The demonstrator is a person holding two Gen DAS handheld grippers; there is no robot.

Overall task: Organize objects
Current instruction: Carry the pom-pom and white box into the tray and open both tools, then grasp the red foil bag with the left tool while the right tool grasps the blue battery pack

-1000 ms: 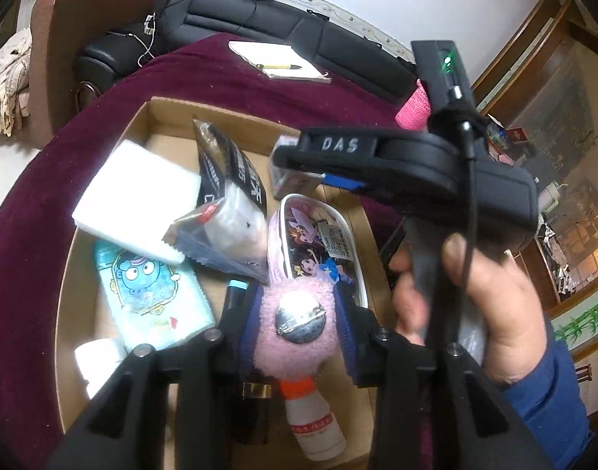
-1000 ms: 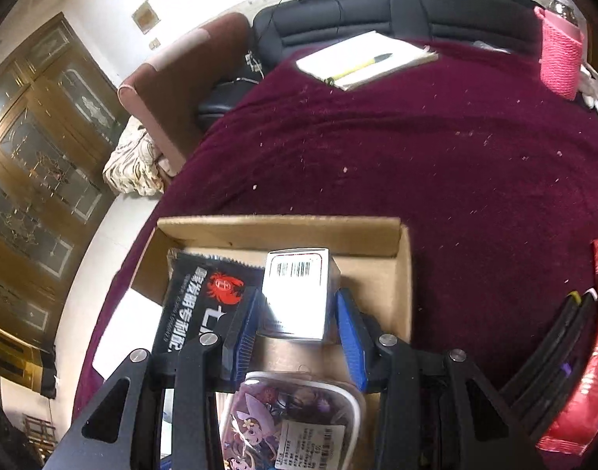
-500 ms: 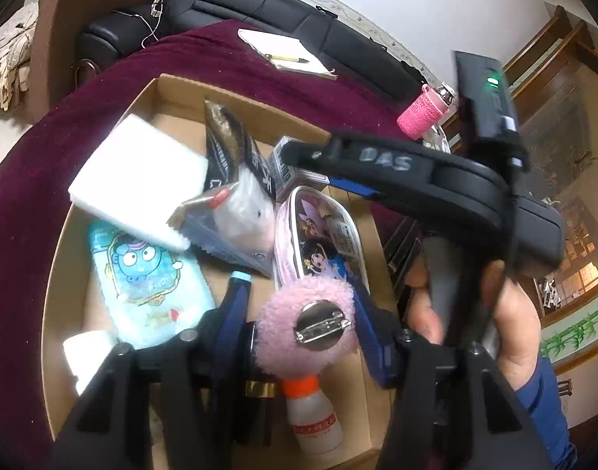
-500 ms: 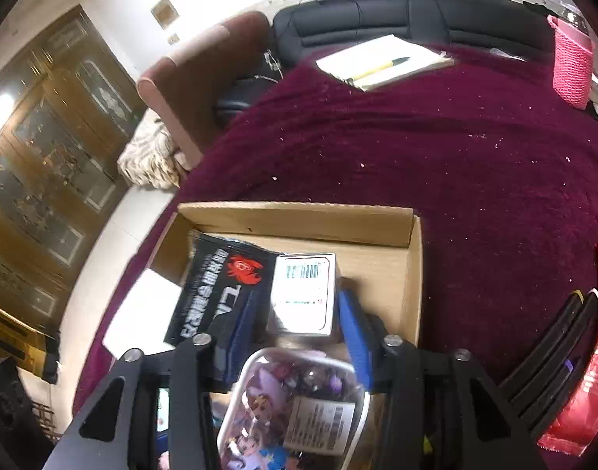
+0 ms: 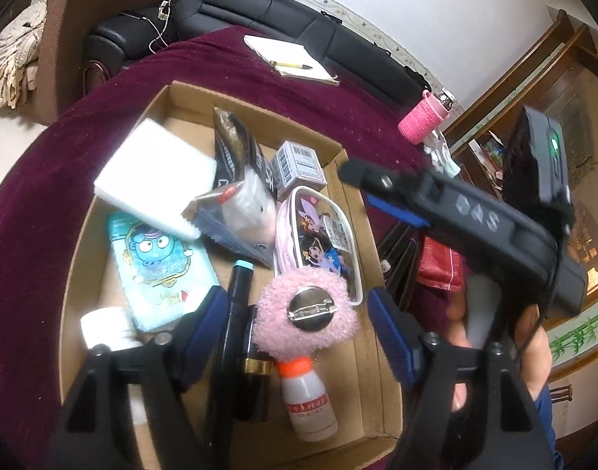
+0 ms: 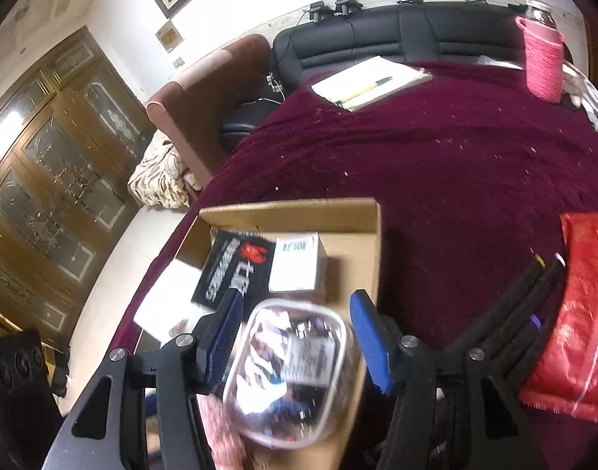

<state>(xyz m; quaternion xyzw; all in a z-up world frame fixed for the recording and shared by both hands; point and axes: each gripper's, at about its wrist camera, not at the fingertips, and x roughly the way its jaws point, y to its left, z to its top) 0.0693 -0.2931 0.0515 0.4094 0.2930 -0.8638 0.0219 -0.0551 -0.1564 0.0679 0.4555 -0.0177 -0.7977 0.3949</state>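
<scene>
Maroon tablecloth [image 5: 33, 235], cardboard box [image 5: 256, 115] holding pink pompom [image 5: 305, 313], cartoon pouch [image 5: 318, 231], small carton [image 5: 299, 164], left gripper [image 5: 295, 321] and right gripper [image 6: 295, 337] opening, empty.

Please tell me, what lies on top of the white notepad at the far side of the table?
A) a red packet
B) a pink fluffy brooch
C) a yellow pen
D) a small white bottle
C: a yellow pen lies slantwise across the white notepad on the maroon tablecloth.
</scene>
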